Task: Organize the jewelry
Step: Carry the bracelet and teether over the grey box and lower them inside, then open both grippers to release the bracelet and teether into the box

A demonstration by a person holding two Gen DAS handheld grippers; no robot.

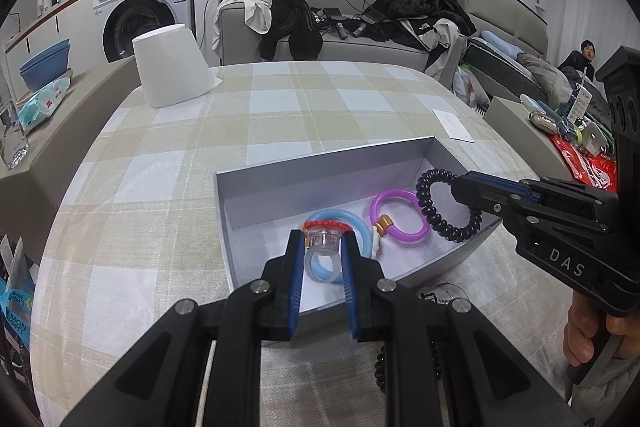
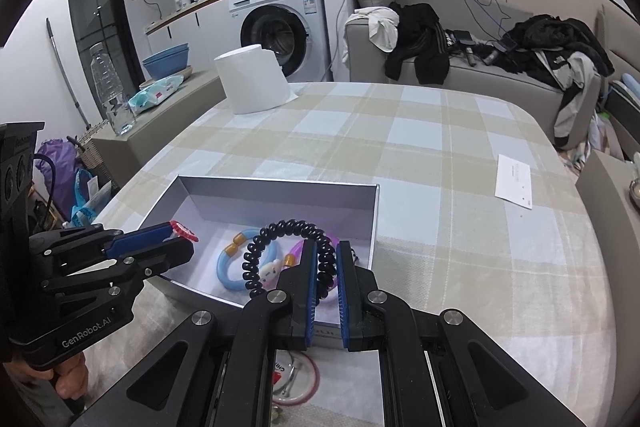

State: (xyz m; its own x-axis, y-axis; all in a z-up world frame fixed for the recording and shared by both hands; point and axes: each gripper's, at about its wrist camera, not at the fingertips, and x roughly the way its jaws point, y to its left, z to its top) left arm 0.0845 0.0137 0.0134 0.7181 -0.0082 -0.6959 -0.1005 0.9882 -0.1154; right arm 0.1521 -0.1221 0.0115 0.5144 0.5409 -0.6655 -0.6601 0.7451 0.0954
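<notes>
A grey open box (image 1: 320, 167) (image 2: 280, 193) sits on the checked tablecloth. My left gripper (image 1: 323, 245) is shut on a toy ring (image 1: 322, 239) with a clear gem, red trim and blue band, held over the box's near left part; it also shows in the right wrist view (image 2: 182, 231). My right gripper (image 2: 325, 253) is shut on a black spiral hair tie (image 2: 280, 231) (image 1: 428, 203), held over the box's right side. A blue bracelet (image 2: 232, 267) (image 1: 356, 219) and a purple bracelet (image 1: 400, 215) (image 2: 296, 251) lie inside the box.
A white paper roll (image 1: 172, 71) (image 2: 254, 83) stands at the table's far left. A white card (image 1: 452, 125) (image 2: 514, 185) lies at the right. More small items, a pink ring (image 2: 300, 379) among them, lie on the cloth below the grippers. A sofa with clothes is behind the table.
</notes>
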